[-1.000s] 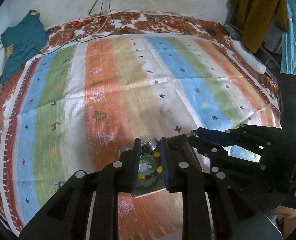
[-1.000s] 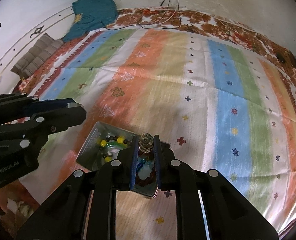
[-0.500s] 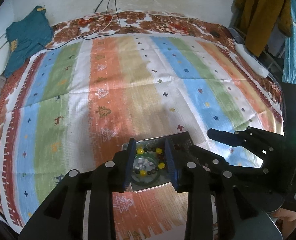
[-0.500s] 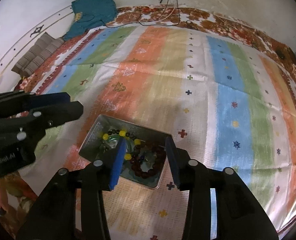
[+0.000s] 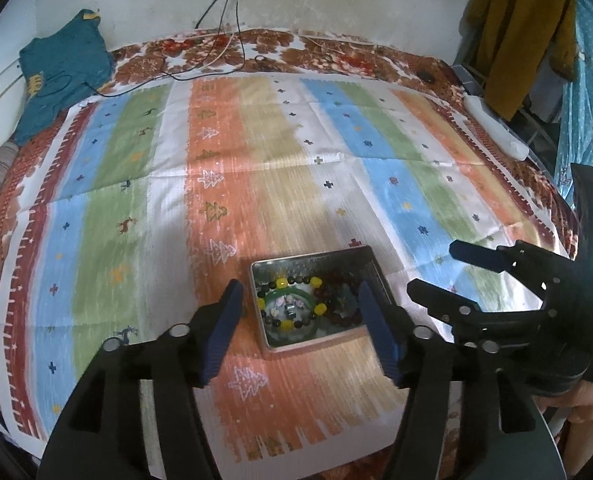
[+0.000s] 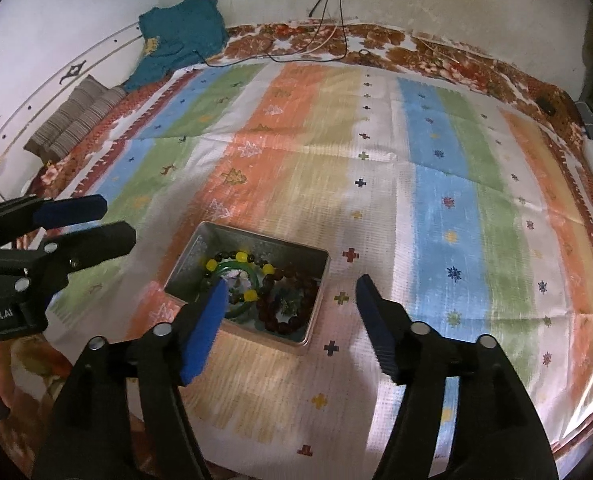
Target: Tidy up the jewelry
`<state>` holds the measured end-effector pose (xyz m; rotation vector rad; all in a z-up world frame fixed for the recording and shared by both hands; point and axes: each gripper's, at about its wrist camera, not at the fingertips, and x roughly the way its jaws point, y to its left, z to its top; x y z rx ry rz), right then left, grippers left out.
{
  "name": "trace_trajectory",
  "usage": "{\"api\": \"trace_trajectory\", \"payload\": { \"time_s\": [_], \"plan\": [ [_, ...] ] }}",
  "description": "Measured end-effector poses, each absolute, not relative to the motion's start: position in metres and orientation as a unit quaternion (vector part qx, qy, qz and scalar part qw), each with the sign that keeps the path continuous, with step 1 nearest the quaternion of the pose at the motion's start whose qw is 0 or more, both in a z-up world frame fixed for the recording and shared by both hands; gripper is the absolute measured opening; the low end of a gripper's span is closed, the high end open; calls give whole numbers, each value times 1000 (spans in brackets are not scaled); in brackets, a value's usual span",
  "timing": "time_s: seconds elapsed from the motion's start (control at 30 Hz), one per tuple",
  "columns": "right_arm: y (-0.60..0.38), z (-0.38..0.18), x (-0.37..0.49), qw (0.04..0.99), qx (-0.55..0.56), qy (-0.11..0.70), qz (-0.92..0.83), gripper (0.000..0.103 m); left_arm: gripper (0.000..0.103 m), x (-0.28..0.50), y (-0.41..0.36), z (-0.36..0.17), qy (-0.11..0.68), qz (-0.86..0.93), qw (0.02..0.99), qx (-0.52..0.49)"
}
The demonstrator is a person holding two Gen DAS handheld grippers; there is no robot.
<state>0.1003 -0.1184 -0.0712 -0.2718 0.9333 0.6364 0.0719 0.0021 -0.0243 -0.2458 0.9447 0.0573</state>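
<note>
Left wrist view
- Left gripper (image 5: 298,322): jaws spreading, wide apart, nothing between the pads; it hangs over the near side of the tin.
- Metal tin (image 5: 372,270): shallow, rectangular, open-topped, on the striped cloth (image 5: 216,160) near the near edge of the bed, just right of centre.
- Beaded bracelet (image 5: 282,283): dark and yellow beads, ringed in the left half of the tin.
- Green bangle (image 5: 274,300): lies inside the bead ring, small pale pieces in its middle.
- Dark red bead bracelet (image 5: 338,280): right half of the tin, touching the yellow-bead string.
- Right gripper (image 5: 432,266): to the right of the tin, jaws parted and widening, empty.

Right wrist view
- Right gripper (image 6: 290,294): jaws opening, wide, holding nothing; the left pad overlaps the tin's near-left corner in the picture.
- Metal tin (image 6: 316,300): near centre, all the jewelry seen lies inside it.
- Left gripper (image 6: 116,220): far left, clear of the tin, jaws apart.
- Teal garment (image 6: 180,32): far left corner, by the wall.

Handling (judgement)
- Bead strings: light, limp, likely to slide and tangle; best pinched across one bead run.
- Bangle: rigid, smooth, probably slippery and breakable; grip across the rim.
- Tin: stiff, thin-walled; take it by a side wall.
</note>
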Motion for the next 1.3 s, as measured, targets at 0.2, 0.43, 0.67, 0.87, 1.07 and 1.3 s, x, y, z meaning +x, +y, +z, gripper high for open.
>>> {"api": "trace_trajectory", "payload": {
  "time_s": [0.2, 0.43, 0.67, 0.87, 1.07, 1.3],
  "plan": [
    [-124, -65, 90, 839, -128, 431, 307, 78, 84, 63, -1, -24, 450, 30, 885, -112],
    [-130, -65, 78, 842, -142, 423, 304, 85, 96, 51, -7, -25, 440, 33, 893, -94],
    [-136, -64, 66, 843, -147, 411, 314, 95, 97, 36, -13, -25, 426, 35, 901, -75],
    [-141, -62, 63, 844, -141, 411, 313, 97, 97, 26, -14, -25, 417, 41, 905, -74],
    [-152, -56, 61, 846, -120, 412, 317, 97, 97, 21, -15, -26, 416, 50, 906, -68],
    [-155, -53, 55, 849, -118, 403, 321, 97, 97, 17, -17, -23, 408, 53, 910, -61]
  ]
}}
